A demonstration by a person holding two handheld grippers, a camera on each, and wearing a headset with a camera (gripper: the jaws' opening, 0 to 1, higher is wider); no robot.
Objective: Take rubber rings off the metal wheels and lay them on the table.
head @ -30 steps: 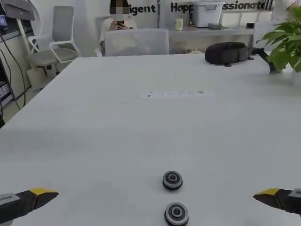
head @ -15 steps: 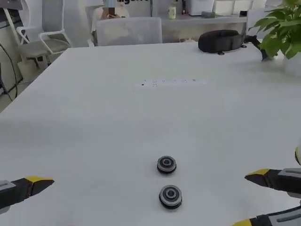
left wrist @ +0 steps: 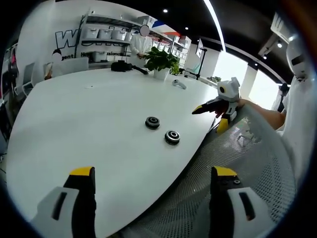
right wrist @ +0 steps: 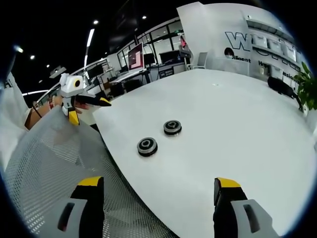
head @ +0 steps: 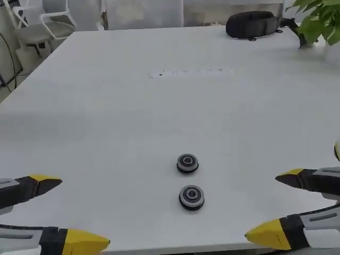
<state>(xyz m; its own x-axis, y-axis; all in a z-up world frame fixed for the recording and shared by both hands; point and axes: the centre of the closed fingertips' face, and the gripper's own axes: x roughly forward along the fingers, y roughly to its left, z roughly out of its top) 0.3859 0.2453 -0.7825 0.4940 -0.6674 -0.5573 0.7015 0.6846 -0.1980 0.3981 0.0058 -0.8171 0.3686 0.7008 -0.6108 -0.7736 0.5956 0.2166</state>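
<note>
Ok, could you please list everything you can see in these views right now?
wheels: two, silver with black rims, near the table's front edge, one just in front of the other
table: one, white, across the whole scene
flush strip: one, pale with small dark marks, mid-table
bag: one, black, far end of table
plant: one, green, far right corner
chairs: at least two, pale, beyond the far edge
left tongs: one, yellow-tipped, open, left of the wheels
right tongs: one, yellow-tipped, open, right of the wheels
</note>
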